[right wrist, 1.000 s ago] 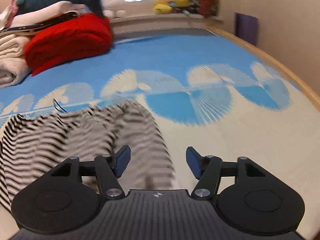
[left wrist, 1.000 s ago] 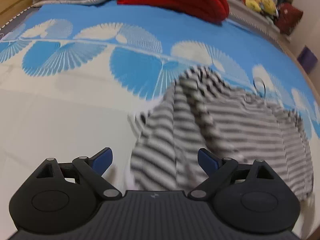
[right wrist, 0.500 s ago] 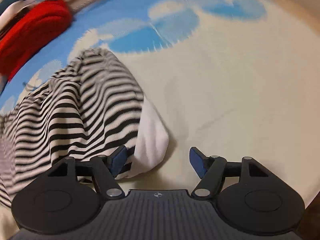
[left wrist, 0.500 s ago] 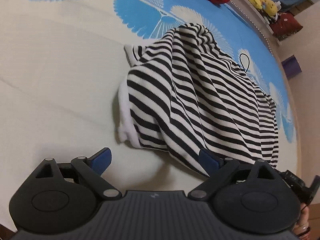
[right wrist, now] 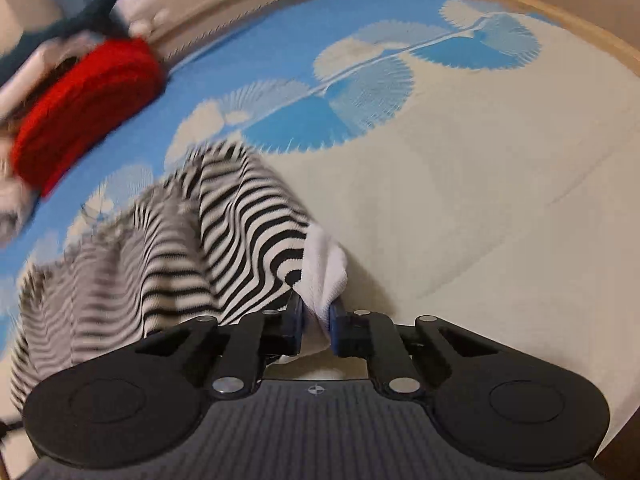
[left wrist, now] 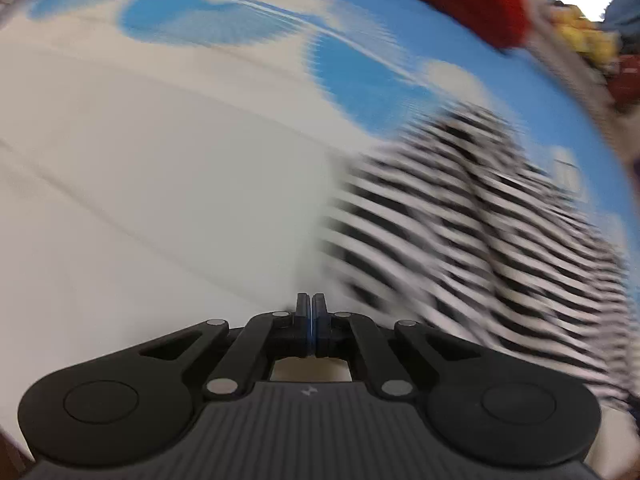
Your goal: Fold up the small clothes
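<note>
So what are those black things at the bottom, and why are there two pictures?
They are grabbing tools, one in each of a person's hands, each carrying its own camera, hence two pictures. The left gripper is shut with nothing visible between its pads. The right gripper is closing on the white cuff of a striped top. The top lies on a bed cover patterned blue and cream. A red blanket sits further back.

No readable text, brand, number or label shows in either view; each gripper's ribbed body carries only a tiny pale emblem, too small to make out.
</note>
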Available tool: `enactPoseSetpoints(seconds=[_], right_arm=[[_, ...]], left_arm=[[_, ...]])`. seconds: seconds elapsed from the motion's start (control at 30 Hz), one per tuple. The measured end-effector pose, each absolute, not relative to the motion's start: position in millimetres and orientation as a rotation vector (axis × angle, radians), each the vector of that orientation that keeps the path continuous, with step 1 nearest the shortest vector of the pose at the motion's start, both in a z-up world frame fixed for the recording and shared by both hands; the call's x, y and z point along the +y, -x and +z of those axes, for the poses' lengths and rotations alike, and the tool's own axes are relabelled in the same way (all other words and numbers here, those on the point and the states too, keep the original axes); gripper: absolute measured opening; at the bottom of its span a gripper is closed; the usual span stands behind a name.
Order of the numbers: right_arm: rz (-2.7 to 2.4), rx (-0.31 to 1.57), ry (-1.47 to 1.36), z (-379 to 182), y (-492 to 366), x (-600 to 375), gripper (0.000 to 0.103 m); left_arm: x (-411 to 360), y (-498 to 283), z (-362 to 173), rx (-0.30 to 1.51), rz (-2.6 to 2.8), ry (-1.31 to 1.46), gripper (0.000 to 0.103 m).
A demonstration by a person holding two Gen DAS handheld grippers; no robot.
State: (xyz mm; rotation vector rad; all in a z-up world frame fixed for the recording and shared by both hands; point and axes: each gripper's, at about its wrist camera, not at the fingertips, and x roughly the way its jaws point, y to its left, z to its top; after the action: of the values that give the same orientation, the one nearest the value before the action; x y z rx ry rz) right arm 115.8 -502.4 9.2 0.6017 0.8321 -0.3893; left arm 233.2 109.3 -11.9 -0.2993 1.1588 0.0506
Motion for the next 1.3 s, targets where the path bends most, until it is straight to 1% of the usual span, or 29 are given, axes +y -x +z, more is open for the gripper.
enactPoseSetpoints(seconds=[0.13,0.2,0.23,0.27,0.3,0.33,0.37,0.47,0.57,0.6,0.63,0.67,0.7,0.83,1.03,1.3], right_arm=[[-0.411,0.918,-0.571,-9.1,-123.6,-511.1,0.013],[-0.423,0.937,-0.578,-17.0,-126.2,-506.7,0.015],[-0.431,0.935,-0.585,-17.1,-126.2,-505.6,0.015],[-0.435,0.929,-0.594,-15.4,-125.9,-505.4,0.015],[-0.436,0.919,-0.601,-12.5,-124.4,-506.1,0.015],[-0.436,0.908,-0.600,-9.8,-123.4,-505.8,0.015],[-0.434,0.904,-0.592,-8.0,-123.4,-504.5,0.015],[-0.436,0.912,-0.551,-9.1,-125.7,-498.4,0.015],[-0.436,0.921,-0.535,-10.2,-125.5,-497.1,0.015],[-0.434,0.924,-0.532,-10.5,-126.0,-497.7,0.015],[-0.432,0.925,-0.530,-9.8,-125.8,-496.9,0.015],[-0.430,0.926,-0.527,-9.8,-125.8,-496.8,0.015],[-0.429,0.925,-0.524,-9.4,-125.6,-496.9,0.015],[-0.432,0.904,-0.537,-4.7,-123.1,-499.2,0.014],[-0.410,0.786,-0.656,21.6,-107.6,-516.9,0.012],[-0.376,0.763,-0.664,29.7,-103.8,-519.3,0.012]], left_arm=[[136.7,-234.3,-12.5,1.162,-0.037,0.435,0.000],[137.5,-231.8,-12.9,1.169,-0.078,0.481,0.014],[134.8,-230.5,-12.4,1.176,-0.102,0.493,0.030],[130.5,-228.8,-10.4,1.175,-0.121,0.496,0.054],[125.1,-227.8,-7.6,1.169,-0.138,0.491,0.068],[119.7,-227.4,-4.2,1.161,-0.154,0.482,0.088],[111.0,-224.7,0.6,1.142,-0.177,0.466,0.092],[89.0,-227.0,7.3,1.135,-0.261,0.441,0.094],[68.4,-232.3,3.4,1.146,-0.261,0.386,0.093],[60.8,-233.2,2.5,1.142,-0.264,0.358,0.090],[53.2,-232.2,2.4,1.123,-0.259,0.321,0.056],[46.8,-230.9,3.2,1.109,-0.247,0.263,0.008],[42.1,-230.7,2.4,1.110,-0.236,0.214,0.003],[55.4,-229.6,2.2,1.105,-0.169,0.199,0.002],[76.8,-233.9,-3.9,1.113,-0.126,0.188,0.003],[81.7,-232.2,5.5,1.082,-0.110,0.185,0.003]])
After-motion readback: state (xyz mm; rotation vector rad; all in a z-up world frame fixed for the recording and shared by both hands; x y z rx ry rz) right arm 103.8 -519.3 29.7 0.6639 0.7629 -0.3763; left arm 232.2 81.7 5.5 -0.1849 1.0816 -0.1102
